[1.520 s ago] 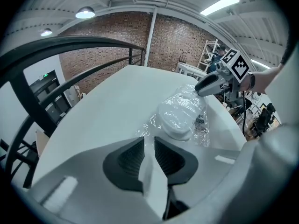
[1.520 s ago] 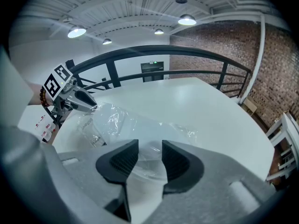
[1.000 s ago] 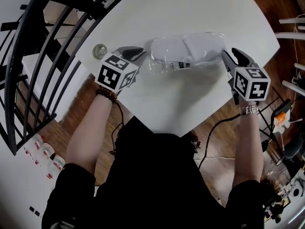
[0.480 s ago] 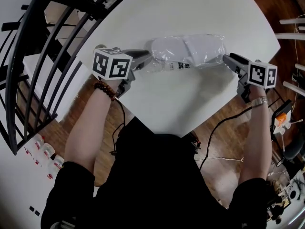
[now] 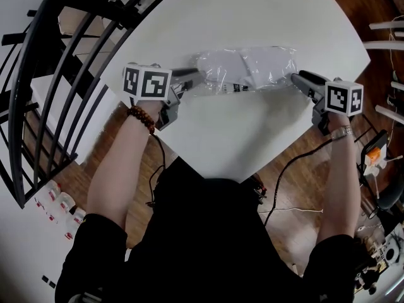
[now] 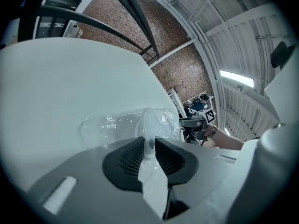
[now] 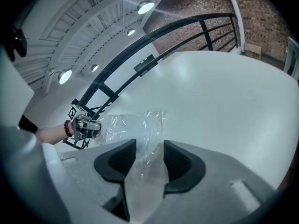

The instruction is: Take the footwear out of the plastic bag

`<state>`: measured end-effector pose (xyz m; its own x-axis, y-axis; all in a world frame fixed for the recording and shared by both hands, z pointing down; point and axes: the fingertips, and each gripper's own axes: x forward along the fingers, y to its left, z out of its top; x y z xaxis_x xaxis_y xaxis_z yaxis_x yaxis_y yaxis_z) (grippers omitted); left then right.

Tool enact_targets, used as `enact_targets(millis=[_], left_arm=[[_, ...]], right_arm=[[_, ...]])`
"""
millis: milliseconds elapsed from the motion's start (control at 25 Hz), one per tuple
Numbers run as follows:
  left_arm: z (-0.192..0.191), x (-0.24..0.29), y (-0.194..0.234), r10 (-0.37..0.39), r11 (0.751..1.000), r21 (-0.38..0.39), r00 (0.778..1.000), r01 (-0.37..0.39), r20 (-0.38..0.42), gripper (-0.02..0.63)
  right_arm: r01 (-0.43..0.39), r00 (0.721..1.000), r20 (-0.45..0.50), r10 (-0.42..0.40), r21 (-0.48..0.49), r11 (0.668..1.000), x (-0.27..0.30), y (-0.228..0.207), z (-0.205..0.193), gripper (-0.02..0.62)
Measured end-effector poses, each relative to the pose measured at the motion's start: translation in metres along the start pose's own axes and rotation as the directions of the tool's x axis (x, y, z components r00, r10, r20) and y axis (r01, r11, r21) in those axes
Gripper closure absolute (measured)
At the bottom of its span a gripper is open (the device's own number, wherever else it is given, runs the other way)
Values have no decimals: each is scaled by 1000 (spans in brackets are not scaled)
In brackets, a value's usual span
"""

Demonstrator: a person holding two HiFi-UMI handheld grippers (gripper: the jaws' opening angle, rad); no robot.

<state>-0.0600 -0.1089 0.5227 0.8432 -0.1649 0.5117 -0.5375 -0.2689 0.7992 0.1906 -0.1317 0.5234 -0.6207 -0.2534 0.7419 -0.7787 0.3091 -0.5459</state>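
Now the plastic bag (image 5: 246,68) lies stretched wider than before.

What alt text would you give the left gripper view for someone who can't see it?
The left gripper pinches a fold of a clear plastic bag between its two dark pads. The crinkled bag lies ahead on a white table.

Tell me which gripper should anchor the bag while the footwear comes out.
Left, I'd judge. The left gripper pinches the plastic bag at one end; the right gripper has its jaws, just closing, apart with film loose between them.
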Motion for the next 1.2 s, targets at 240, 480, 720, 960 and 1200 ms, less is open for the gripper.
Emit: enact_targets(millis=[240,480,720,960,1200], left_arm=[[4,-5,3,0,999,-44,999,2,43,538],[5,-3,3,-14,998,-65,998,18,57,543],[6,-8,1,-30,996,-76,996,36,82,547],[8,-18,3,-28,995,-95,994,39,110,549],[8,-23,2,-30,994,-98,992,43,123,552]], right_arm=[[-39,999,10,39,-12,999,-4,8,-1,423],[-73,997,-14,73,-1,997,-9,7,-8,450],[-64,998,-2,64,-18,998,-12,9,-9,599],[-15,1000,20,16,-17,1000,-24,-1,-7,600],[25,999,28,-25,-16,1000,-34,-12,-11,601]])
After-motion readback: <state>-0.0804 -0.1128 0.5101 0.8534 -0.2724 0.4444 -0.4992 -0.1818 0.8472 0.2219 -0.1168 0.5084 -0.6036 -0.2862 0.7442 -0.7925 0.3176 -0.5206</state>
